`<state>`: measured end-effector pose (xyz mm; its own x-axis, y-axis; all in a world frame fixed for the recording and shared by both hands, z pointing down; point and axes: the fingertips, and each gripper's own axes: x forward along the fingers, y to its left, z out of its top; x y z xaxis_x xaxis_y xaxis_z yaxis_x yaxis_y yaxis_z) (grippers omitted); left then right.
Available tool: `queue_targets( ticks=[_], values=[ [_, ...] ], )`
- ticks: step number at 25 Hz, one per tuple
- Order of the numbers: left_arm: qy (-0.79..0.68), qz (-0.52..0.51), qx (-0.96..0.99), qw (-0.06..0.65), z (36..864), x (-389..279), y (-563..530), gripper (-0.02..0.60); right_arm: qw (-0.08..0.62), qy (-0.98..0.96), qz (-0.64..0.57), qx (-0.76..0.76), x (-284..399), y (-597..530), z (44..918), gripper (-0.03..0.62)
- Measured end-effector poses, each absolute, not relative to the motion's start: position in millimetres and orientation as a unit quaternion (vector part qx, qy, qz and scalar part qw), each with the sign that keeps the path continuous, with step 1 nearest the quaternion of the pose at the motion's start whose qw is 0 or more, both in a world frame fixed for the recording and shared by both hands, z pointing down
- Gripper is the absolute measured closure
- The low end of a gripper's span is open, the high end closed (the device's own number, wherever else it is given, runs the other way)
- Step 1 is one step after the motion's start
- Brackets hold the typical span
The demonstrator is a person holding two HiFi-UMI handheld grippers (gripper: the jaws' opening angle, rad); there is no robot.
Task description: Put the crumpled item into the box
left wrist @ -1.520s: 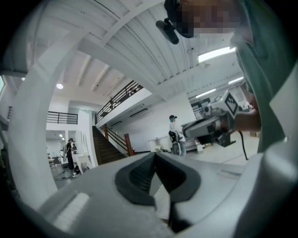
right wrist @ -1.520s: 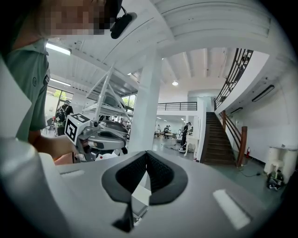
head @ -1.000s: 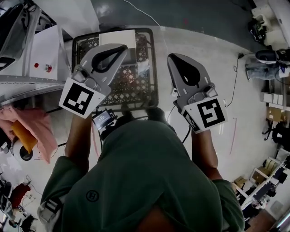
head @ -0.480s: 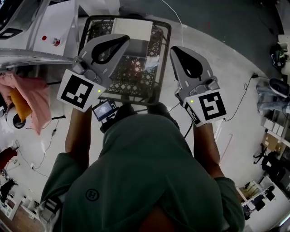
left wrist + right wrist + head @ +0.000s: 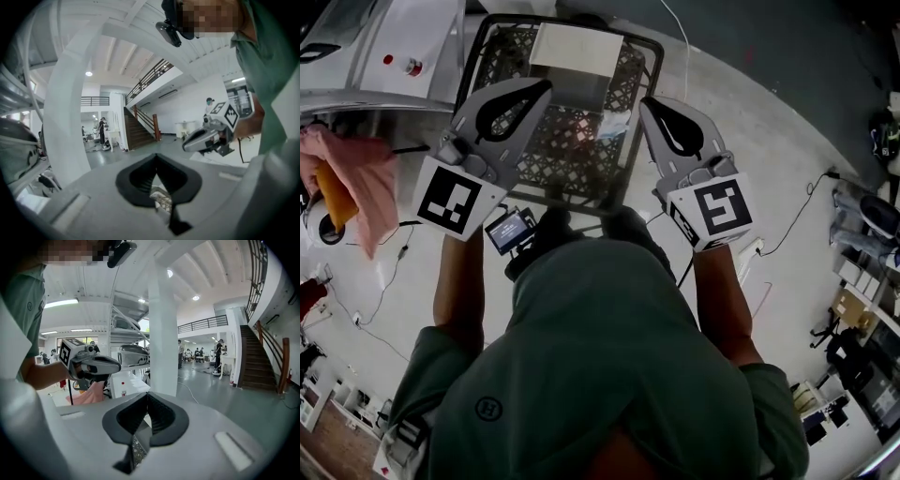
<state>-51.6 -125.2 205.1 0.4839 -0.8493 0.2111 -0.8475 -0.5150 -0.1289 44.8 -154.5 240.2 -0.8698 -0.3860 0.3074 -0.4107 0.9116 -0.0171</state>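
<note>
While the left gripper and right gripper hang empty, jaws pressed together, above the black crate, the reach looks barely begun: what seems the pale crumpled item lies inside at 1 o'clock, below the white box at 12, so one gripper must next spread and descend.

left tool: jaws together, empty | right tool: jaws together, empty

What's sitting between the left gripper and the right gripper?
In the head view, a black lattice crate lies below the gap between the left gripper and the right gripper.
</note>
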Motion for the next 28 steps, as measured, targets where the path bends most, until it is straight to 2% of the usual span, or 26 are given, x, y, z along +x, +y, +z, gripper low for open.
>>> queue_targets(
  ticks=[11, 28],
  values=[
    [0.503, -0.141, -0.852, -0.046, 253, -60, -145, 0.578, 0.206, -0.954, 0.091, 0.200, 39, -194, 324, 0.557],
    [0.500, -0.157, -0.843, -0.122, 384, -75, -164, 0.578, 0.318, -0.916, 0.161, 0.185, 36, -219, 523, 0.510]
  ],
)
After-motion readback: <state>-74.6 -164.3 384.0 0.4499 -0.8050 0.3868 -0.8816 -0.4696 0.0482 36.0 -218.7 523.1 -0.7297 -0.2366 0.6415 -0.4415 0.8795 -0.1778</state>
